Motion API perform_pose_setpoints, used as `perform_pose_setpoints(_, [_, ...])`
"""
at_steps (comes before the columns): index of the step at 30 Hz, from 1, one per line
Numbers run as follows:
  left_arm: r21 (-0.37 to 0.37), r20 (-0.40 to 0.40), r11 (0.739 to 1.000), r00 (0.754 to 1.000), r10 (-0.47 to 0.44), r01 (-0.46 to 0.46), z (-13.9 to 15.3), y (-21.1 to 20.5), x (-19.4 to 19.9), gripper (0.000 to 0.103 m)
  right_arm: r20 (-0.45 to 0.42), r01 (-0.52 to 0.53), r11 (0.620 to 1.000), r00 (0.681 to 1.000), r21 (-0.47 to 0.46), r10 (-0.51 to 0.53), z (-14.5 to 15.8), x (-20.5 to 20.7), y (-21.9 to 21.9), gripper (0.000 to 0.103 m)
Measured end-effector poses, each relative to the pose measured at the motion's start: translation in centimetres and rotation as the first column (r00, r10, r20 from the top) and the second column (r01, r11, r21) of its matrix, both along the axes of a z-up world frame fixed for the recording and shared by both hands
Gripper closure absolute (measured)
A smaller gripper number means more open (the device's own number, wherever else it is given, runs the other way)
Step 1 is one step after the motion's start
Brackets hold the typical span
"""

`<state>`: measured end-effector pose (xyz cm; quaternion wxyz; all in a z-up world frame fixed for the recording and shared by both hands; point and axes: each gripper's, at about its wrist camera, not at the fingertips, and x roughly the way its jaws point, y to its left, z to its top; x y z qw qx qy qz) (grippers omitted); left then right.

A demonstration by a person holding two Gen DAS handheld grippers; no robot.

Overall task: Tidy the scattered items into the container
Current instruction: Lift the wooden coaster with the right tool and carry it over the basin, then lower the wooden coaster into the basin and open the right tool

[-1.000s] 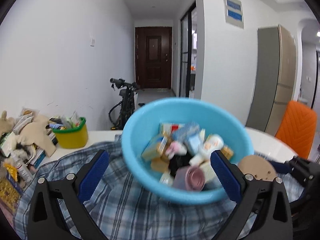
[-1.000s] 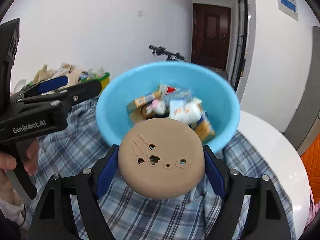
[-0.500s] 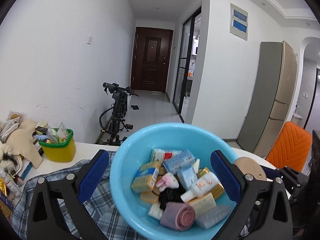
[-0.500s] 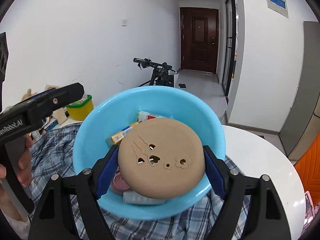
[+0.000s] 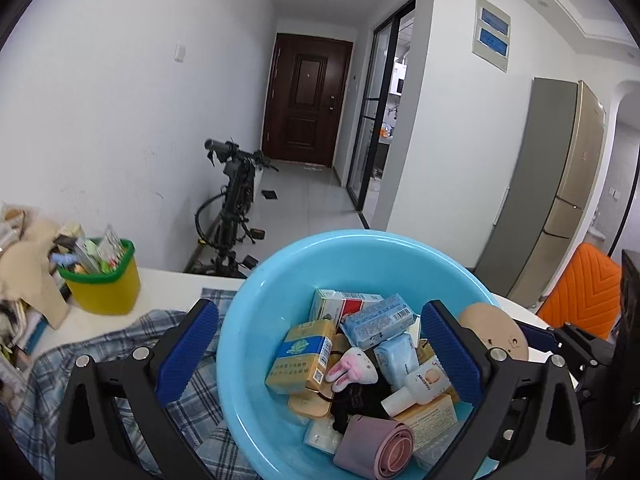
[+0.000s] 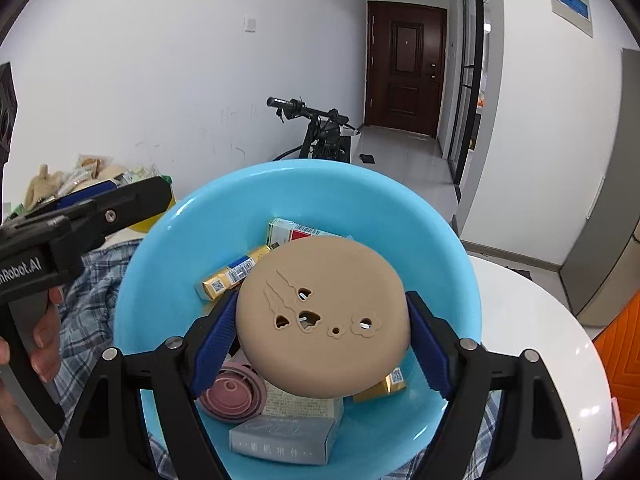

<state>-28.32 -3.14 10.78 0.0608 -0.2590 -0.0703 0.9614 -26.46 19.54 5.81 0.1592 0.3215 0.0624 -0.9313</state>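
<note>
A light blue bowl (image 5: 256,340) sits on a plaid cloth (image 5: 100,356) and holds several small boxes, packets, a pink roll and a small white rabbit toy (image 5: 352,368). My right gripper (image 6: 322,340) is shut on a round tan disc with cut-out holes (image 6: 324,316) and holds it over the inside of the bowl (image 6: 160,280). The disc also shows at the right in the left wrist view (image 5: 496,332). My left gripper (image 5: 320,356) is open and empty, its fingers astride the bowl's near side.
A yellow tub with a green rim (image 5: 100,280) full of small items stands at the left on the white table (image 5: 168,284). Loose clutter lies at the far left (image 5: 24,264). A bicycle (image 5: 232,208), an orange chair (image 5: 580,284) and a fridge (image 5: 560,184) stand beyond.
Both grippers have moved forward over the bowl. The tan disc, held short of the bowl a second ago, is now above its contents. The left gripper's fingers now flank the bowl.
</note>
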Motion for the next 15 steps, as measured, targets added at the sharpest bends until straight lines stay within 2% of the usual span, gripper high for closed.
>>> perform_pose_setpoints(6, [-0.008, 0.035, 1.000, 0.999, -0.004, 0.004, -1.5, 0.1, -1.5, 0.000, 0.022, -0.003, 1.000, 1.000, 0.026, 0.003, -0.1, -1.1, -0.4, 0.024])
perform_pose_setpoints(15, [-0.079, 0.122, 0.997, 0.992, 0.030, -0.021, -3.5, 0.1, -3.3, 0.000, 0.109, -0.013, 0.998, 0.994, 0.056, 0.007, -0.9, -4.8, -0.9, 0.024])
